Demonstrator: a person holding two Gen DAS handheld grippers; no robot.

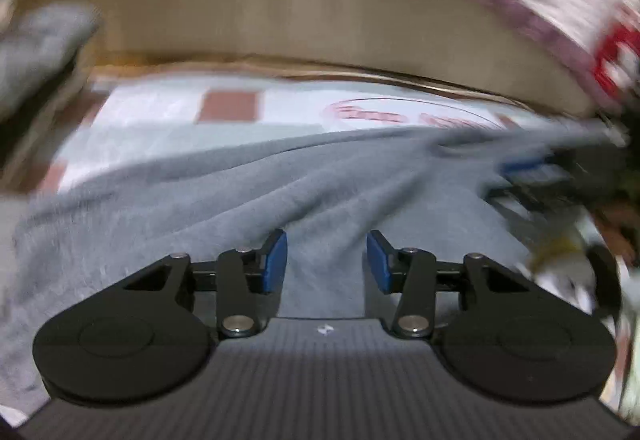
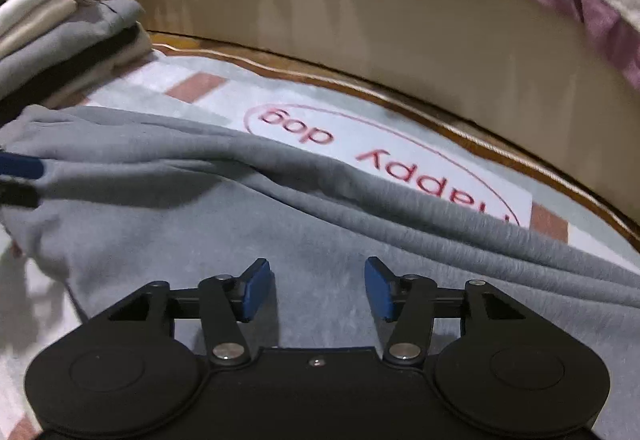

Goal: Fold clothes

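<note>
Hovering over grey garment (image 2: 280, 232) | left gripper (image 1: 326, 260) part-open, empty | right gripper (image 2: 318, 290) part-open, empty

"happy dog", red, upside-down, on sheet (image 2: 312, 107).

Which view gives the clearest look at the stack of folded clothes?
The right wrist view: the stack of folded clothes sits sharp at upper left, its white, grey, black and cream layers distinct. In the left wrist view, only a motion-blurred grey lump shows at the left edge, probably the same stack.
</note>
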